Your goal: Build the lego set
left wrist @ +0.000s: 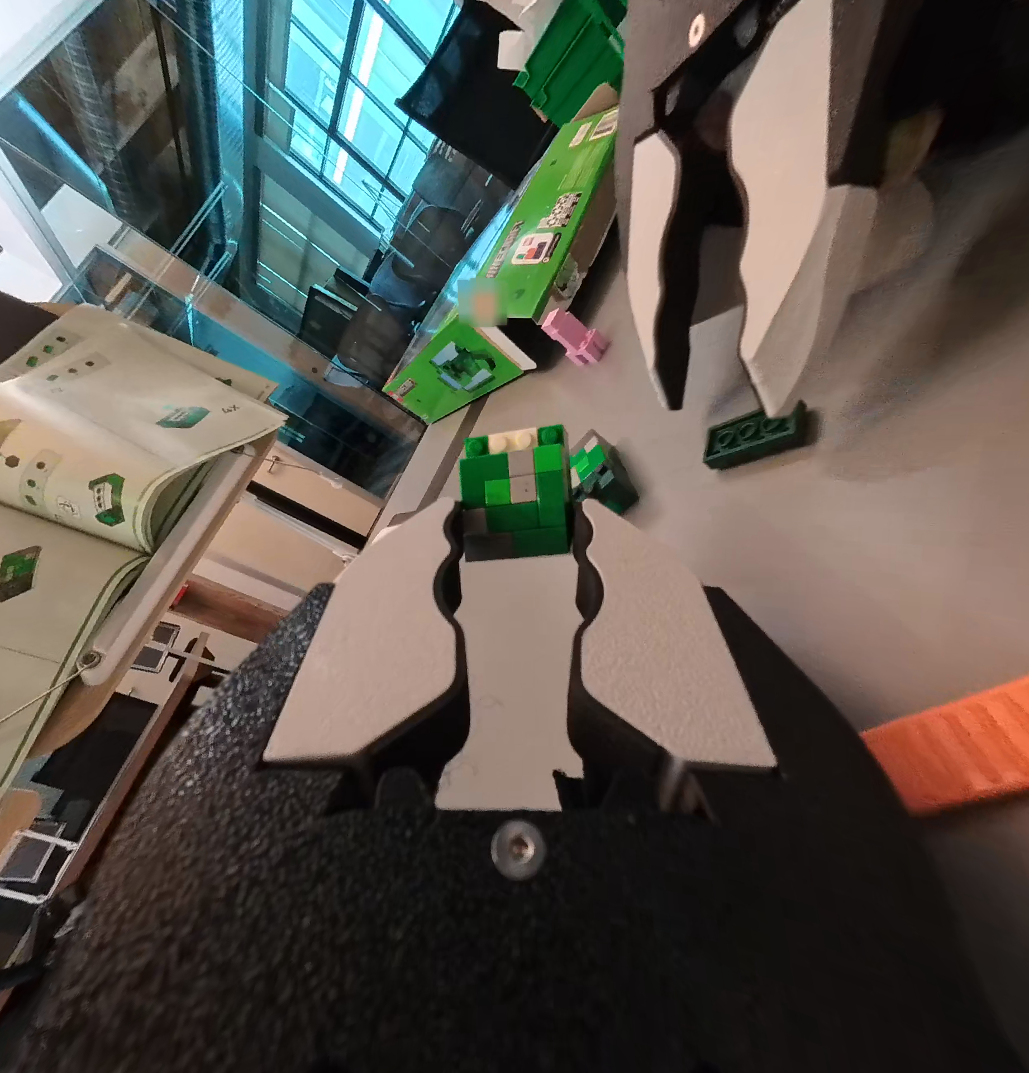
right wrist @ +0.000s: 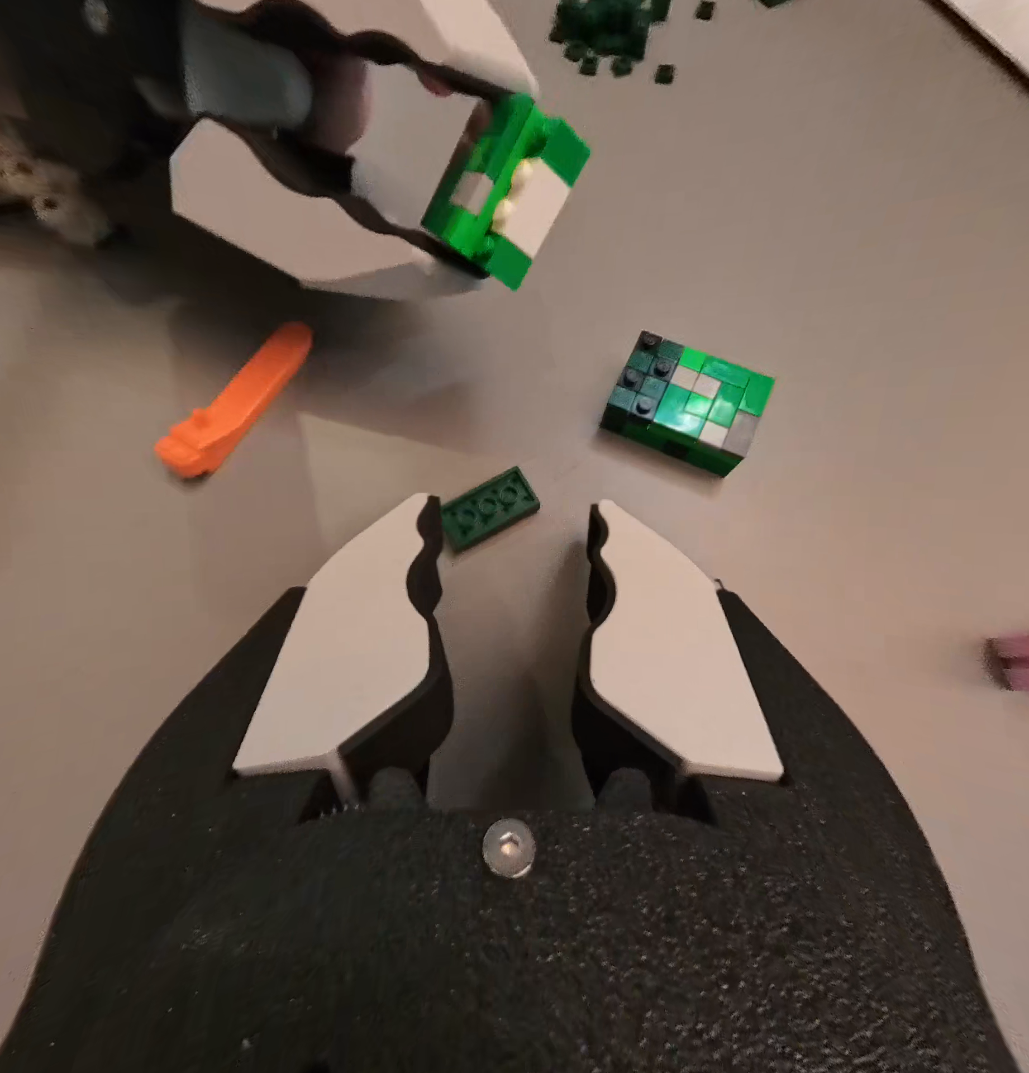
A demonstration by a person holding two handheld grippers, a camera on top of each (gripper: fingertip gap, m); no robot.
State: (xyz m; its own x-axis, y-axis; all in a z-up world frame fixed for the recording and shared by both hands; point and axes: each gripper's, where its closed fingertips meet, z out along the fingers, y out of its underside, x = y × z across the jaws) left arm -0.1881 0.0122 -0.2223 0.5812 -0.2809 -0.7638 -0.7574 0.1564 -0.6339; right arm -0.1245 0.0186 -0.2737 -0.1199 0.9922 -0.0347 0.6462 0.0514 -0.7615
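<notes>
My left gripper (left wrist: 515,522) is shut on a green, grey and white brick block (left wrist: 515,493) and holds it above the grey table; the block also shows in the right wrist view (right wrist: 503,191), clamped in the left gripper (right wrist: 466,180). My right gripper (right wrist: 515,517) is open and empty just above the table. A dark green flat plate (right wrist: 489,510) lies by its left fingertip (right wrist: 422,522); the left wrist view shows the plate (left wrist: 756,441) under the right gripper (left wrist: 721,400). A second green and dark green assembly (right wrist: 689,403) lies on the table beyond; it also shows in the left wrist view (left wrist: 602,473).
An orange brick separator (right wrist: 233,400) lies at left. A pink figure (right wrist: 1020,662) sits at the right edge. Loose dark green pieces (right wrist: 611,35) lie far off. A green set box (left wrist: 535,249) and an open instruction booklet (left wrist: 94,453) stand at the table's edge. The left gripper's tips are roughly 9 cm from the right gripper's.
</notes>
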